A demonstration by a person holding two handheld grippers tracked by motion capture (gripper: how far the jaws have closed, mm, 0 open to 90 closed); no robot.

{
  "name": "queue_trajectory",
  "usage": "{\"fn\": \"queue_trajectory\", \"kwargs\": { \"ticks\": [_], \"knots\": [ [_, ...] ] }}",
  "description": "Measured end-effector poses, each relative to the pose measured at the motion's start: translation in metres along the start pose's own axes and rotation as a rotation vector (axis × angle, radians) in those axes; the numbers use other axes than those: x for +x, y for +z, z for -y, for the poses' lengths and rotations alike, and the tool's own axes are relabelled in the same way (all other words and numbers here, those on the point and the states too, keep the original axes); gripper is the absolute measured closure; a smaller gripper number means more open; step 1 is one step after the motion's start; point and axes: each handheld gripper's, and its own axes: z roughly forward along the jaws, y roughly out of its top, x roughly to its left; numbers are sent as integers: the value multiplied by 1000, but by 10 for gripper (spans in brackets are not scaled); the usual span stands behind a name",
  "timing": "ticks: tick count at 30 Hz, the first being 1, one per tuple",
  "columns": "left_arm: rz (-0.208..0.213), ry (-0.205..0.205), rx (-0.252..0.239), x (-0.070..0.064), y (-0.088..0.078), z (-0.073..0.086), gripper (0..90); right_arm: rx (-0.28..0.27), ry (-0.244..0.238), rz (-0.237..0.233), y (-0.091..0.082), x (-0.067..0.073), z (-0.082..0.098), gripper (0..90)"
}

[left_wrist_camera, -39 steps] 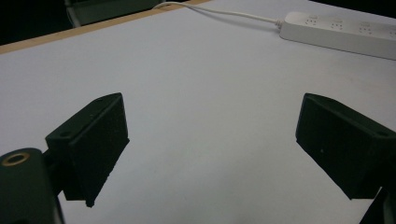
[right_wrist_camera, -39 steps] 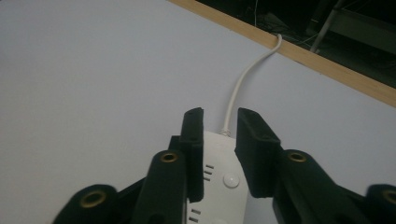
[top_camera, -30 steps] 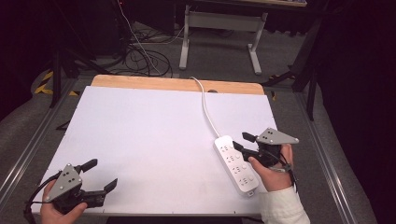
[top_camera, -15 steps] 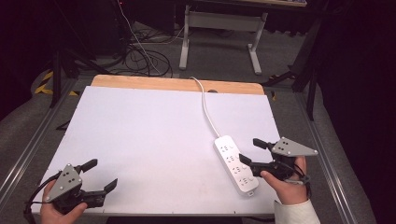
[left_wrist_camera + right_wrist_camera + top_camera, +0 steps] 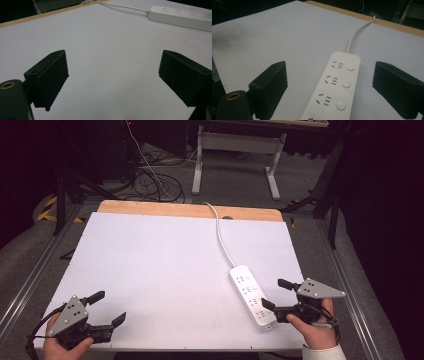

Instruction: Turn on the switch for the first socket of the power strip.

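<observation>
Two black two-jaw grippers over a white-covered table (image 5: 165,265) with a bare wooden strip (image 5: 190,210) along its far edge. Right gripper (image 5: 276,294) held in a hand (image 5: 312,327) at the near right corner, just beside the near end of a long white plastic power strip (image 5: 251,295) with rows of sockets and round buttons. Jaws just opened wide, now well apart, pads pressing on nothing. Seen in the right gripper view, power strip (image 5: 332,87) lying flat on the table between the two jaws, touching neither. White cord (image 5: 220,232) running from the strip's far end up across the table to the wooden strip.

Left gripper (image 5: 109,307) held in a hand (image 5: 62,347) at the near left corner, low over bare white surface, jaws spread wide with nothing between them. Well apart from the power strip, lying across the far right in the left gripper view (image 5: 180,16).
</observation>
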Motion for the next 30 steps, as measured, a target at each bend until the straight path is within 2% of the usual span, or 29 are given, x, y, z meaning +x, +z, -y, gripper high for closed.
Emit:
{"fn": "queue_trajectory", "kwargs": {
  "ticks": [7, 13, 18, 23, 30],
  "knots": [
    [7, 5, 2, 0, 0, 0, 92, 14, -12, -14, -4, -2, 16, 124],
    [13, 10, 6, -1, 1, 0, 86, 27, -2, -31, -4, -3, 31, 124],
    [30, 17, 9, 0, 1, 1, 43, 43, 3, -38, -1, -3, 45, 124],
    [32, 16, 9, 0, 1, 1, 41, 63, 6, -36, 2, -3, 54, 124],
    [33, 21, 14, 1, 2, 2, 41, 86, 28, -11, 6, -2, 70, 118]
  ]
}}
